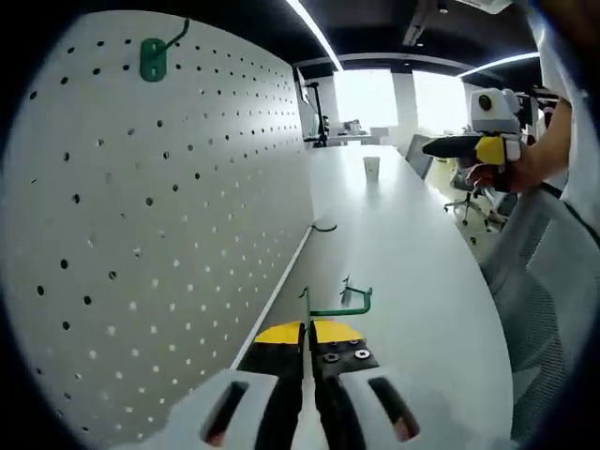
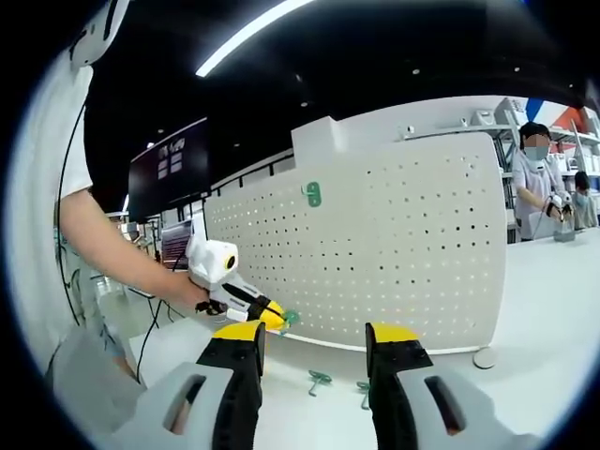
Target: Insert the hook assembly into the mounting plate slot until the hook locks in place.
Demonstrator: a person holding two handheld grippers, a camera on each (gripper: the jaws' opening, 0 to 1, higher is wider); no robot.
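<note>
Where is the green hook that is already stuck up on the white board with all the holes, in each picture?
Left gripper view: the mounted green hook sits near the top left, high on the pegboard.
Right gripper view: it sits near the middle, close to the board's top edge.
Shared landmark: the pegboard itself.

The left claw [image 1: 307,361] has its jaws closed together, pointing toward 12 o'clock. The right claw [image 2: 312,361] has its jaws parted wide. At 9 o'clock, a bare forearm [image 2: 112,248] reaches in.
</note>
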